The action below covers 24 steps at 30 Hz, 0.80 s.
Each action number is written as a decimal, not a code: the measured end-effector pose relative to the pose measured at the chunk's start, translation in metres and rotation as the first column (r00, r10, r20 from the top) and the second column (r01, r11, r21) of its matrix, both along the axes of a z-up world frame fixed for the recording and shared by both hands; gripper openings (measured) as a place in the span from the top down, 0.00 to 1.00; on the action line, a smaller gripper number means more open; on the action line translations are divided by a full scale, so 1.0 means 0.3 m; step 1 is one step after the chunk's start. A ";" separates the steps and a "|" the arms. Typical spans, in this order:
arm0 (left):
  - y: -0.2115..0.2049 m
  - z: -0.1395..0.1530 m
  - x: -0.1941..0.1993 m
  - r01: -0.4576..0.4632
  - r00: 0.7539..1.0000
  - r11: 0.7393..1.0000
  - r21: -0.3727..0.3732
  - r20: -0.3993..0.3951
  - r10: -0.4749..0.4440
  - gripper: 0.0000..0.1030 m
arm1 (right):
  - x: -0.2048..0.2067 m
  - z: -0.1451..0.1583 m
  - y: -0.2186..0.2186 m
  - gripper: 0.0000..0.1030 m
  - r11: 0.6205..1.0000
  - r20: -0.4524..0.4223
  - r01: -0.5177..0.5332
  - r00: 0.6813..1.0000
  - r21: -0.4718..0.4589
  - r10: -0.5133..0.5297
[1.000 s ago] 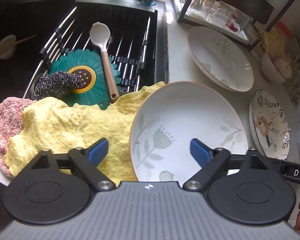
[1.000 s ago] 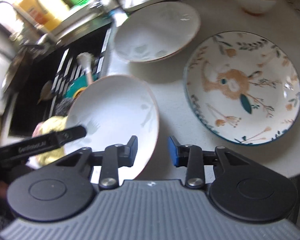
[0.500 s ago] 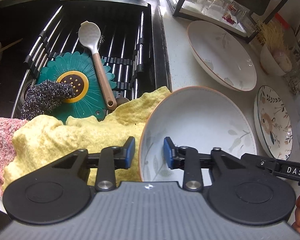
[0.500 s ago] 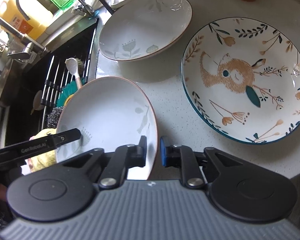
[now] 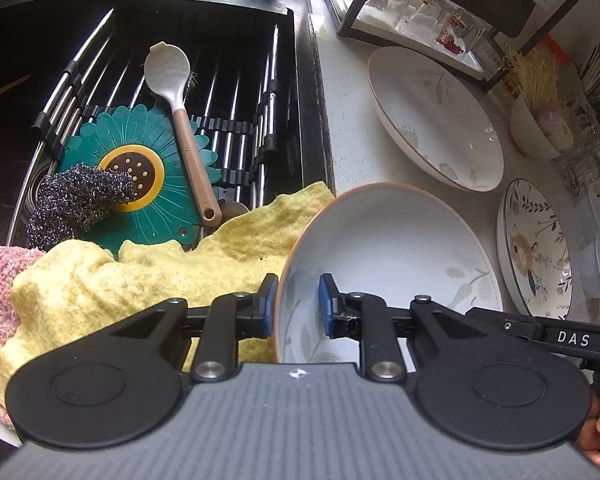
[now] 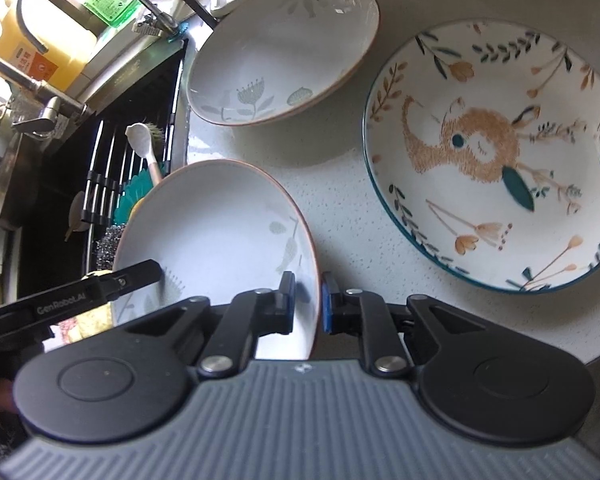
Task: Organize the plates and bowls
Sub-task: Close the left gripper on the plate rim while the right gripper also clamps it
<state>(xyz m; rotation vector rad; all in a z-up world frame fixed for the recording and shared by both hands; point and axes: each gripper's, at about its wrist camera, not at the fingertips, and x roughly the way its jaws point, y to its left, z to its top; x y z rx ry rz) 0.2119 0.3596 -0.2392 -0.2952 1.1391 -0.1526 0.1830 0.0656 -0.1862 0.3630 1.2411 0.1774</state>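
The left gripper straddles the near left rim of a white bowl with pale leaf prints; its fingers are closing, one outside the rim over the yellow cloth, the other inside the bowl, and a gap shows at the inner pad. The right gripper pinches the same bowl's right rim, fingers pressed on both faces of the wall. The bowl sits tilted on the pale worktop, its far edge toward the sink. Beyond the fingers lies a second white bowl, and to the right of them a rabbit-pattern plate. A brush lies in the sink beyond the left fingers.
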 end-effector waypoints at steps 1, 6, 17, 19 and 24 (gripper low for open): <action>0.000 0.005 -0.001 -0.001 1.000 1.000 0.000 0.003 0.001 0.77 | 0.000 0.007 -0.004 0.84 1.000 0.002 -0.002 1.000 -0.002 0.002; 0.005 0.034 0.002 -0.004 1.000 1.000 -0.022 0.001 0.004 0.83 | 0.006 0.055 -0.033 0.84 1.000 0.029 -0.002 1.000 -0.003 0.002; -0.023 0.028 0.022 0.021 1.000 1.000 -0.021 -0.009 -0.021 0.83 | 0.003 0.031 -0.078 0.84 0.999 0.029 0.017 0.999 0.033 -0.018; -0.018 0.023 0.026 0.016 1.000 0.999 -0.029 -0.015 -0.016 0.83 | 0.004 0.031 -0.088 0.84 0.998 0.035 0.022 0.999 0.053 -0.024; -0.009 0.008 0.029 0.008 1.000 0.999 -0.053 -0.019 -0.009 0.82 | 0.014 -0.012 -0.111 0.82 0.991 -0.004 0.050 0.999 0.124 -0.049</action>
